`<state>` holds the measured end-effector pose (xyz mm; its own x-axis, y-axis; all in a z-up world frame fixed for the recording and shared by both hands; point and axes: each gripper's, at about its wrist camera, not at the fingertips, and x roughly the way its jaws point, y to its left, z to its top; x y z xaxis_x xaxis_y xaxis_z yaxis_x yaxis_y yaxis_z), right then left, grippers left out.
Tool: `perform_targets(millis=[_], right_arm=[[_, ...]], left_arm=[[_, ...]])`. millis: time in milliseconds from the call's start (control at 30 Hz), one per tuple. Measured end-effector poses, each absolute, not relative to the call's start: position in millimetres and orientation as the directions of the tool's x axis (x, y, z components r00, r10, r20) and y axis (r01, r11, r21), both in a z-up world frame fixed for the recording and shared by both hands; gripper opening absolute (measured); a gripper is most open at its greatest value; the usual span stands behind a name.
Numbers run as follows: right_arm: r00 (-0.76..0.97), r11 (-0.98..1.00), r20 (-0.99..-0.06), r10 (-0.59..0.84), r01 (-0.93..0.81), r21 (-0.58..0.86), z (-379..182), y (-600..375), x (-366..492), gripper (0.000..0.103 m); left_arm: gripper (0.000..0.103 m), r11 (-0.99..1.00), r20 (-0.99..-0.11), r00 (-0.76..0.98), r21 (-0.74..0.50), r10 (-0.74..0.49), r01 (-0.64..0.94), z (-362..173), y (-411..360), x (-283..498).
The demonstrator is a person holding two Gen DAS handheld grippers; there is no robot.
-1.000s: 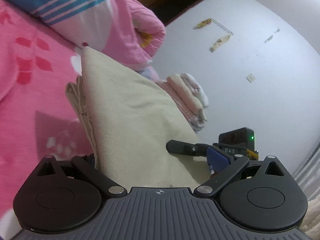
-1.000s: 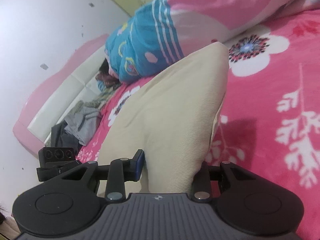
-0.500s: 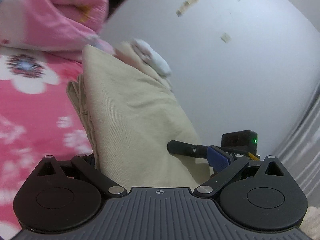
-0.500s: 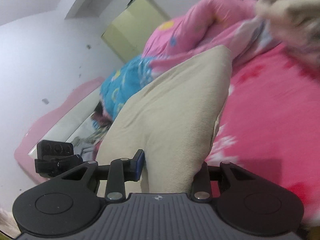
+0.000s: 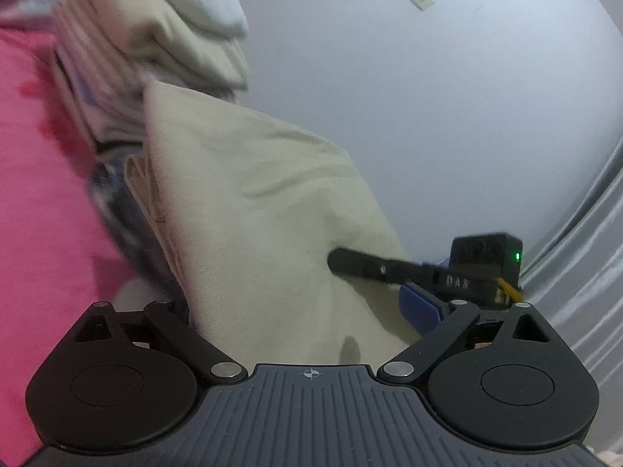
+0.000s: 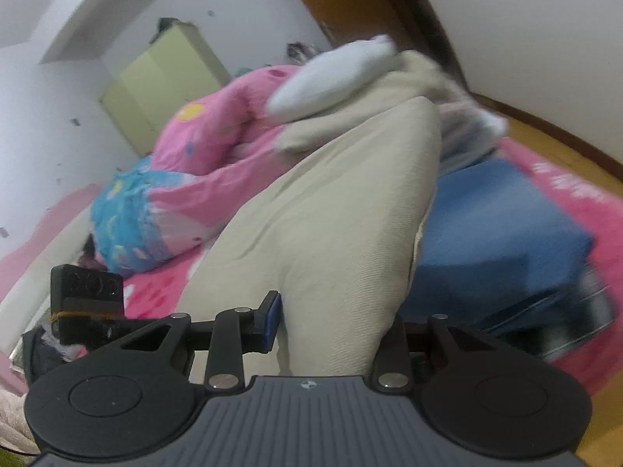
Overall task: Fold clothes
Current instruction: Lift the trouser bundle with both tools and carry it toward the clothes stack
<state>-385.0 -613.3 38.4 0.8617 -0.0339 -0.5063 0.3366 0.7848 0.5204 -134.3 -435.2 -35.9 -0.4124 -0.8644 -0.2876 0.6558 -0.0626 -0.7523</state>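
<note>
While clamped from both sides, folded beige twill garment [image 5: 249, 210] held up off pink floral bedspread [image 6: 576, 194], pinched between left gripper [image 5: 303, 311] and right gripper [image 6: 335, 323]. Beyond its tip, blurred stack of folded pale clothes [image 5: 163, 39]; just right, folded blue denim [image 6: 498, 225].

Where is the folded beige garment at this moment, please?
The folded beige garment is held up between both grippers, central in both wrist views, above the pink bedspread and just before the stack of folded clothes.
</note>
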Motion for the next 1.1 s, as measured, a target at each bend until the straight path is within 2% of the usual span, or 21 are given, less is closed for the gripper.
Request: perform_targets(millis=[200,333,400,533,700,800,967,1100], right_arm=[[0.800,0.837,-0.600,0.015,0.318,0.446,36,-688,-360,0.035],[0.745,0.827,-0.662,0.084,0.319,0.463,6,-733,-338,0.037],[0.717,0.815,-0.687,0.118,0.325,0.480,-12,-748,-329,0.040],[0.736,0.824,-0.660,0.151,0.276,0.495,-9,-755,-327,0.040],[0.729,0.835,-0.658,0.187,0.235,0.497,-4,-772,-316,0.041],[0.706,0.833,-0.679,0.200,0.243,0.498,-17,-781,-307,0.044],[0.781,0.843,-0.595,0.191,0.180,0.507,-2,-779,-322,0.044],[0.789,0.834,-0.586,0.184,0.190,0.518,-7,-782,-320,0.044]], left_arm=[[0.096,-0.020,-0.302,-0.446,-0.810,-0.843,0.586,-56,-496,-125],[0.095,0.023,-0.329,-0.471,-0.838,-0.818,0.546,-66,-509,-121],[0.094,0.015,-0.315,-0.477,-0.846,-0.821,0.533,-67,-504,-119],[0.093,-0.022,-0.288,-0.480,-0.840,-0.829,0.543,-44,-494,-119],[0.093,-0.031,-0.275,-0.474,-0.840,-0.837,0.542,-52,-494,-116],[0.087,-0.007,-0.273,-0.457,-0.853,-0.846,0.522,-60,-487,-113],[0.087,-0.078,-0.245,-0.437,-0.796,-0.865,0.600,-36,-482,-119],[0.087,-0.048,-0.264,-0.432,-0.807,-0.862,0.589,-47,-479,-114]])
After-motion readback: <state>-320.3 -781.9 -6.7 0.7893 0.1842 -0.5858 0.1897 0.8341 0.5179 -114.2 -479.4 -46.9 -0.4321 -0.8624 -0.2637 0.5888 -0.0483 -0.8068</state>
